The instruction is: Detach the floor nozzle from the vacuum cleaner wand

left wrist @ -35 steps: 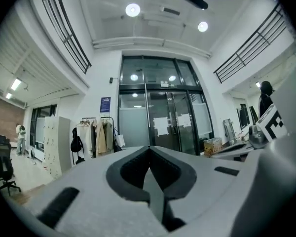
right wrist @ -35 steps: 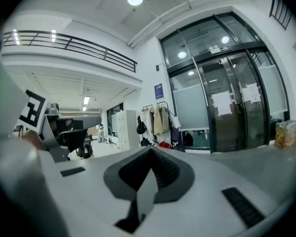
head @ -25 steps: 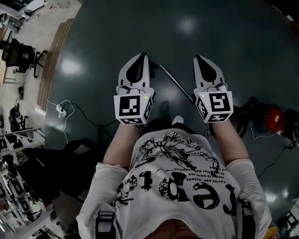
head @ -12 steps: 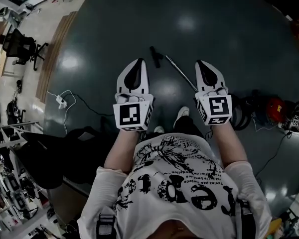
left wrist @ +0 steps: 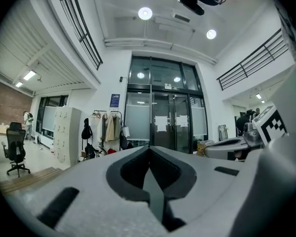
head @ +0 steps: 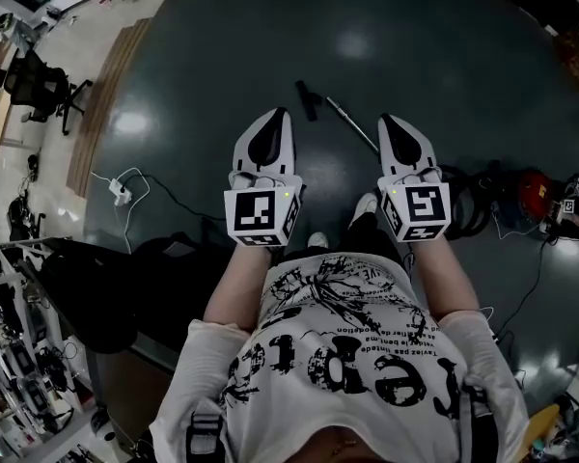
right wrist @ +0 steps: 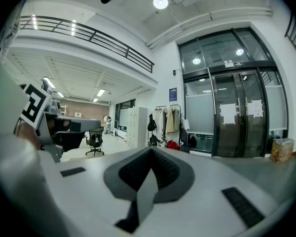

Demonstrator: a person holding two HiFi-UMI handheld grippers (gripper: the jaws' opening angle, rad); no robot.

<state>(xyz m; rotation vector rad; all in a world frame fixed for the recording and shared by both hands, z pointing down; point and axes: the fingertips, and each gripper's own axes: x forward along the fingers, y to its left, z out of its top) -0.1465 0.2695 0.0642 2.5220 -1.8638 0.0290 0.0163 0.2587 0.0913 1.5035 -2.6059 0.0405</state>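
The dark floor (head: 415,46) filled the head view. The vacuum cleaner's red body (head: 533,189) sat at right. The wand (head: 352,123) lay at upper centre, with the floor nozzle (head: 307,100) by its far end; whether they were joined was unclear. The left gripper (head: 275,116) and right gripper (head: 390,122) hovered short of them, jaws closed and empty. Detaching seemingly had not begun.

The floor (head: 415,56) is dark, smooth and glossy, mirroring the ceiling lamps; a strip of pale wood planking (head: 101,114) borders it. The vacuum wand (head: 352,123) looks like bright polished metal, the floor nozzle (head: 307,99) like matt black plastic. The left gripper (head: 276,114) and right gripper (head: 387,121) have white matt plastic shells with dark, finely ribbed pads (right wrist: 165,172). The T-shirt (head: 347,355) is white printed cloth. The entrance doors (left wrist: 165,117) are glass, partly frosted.
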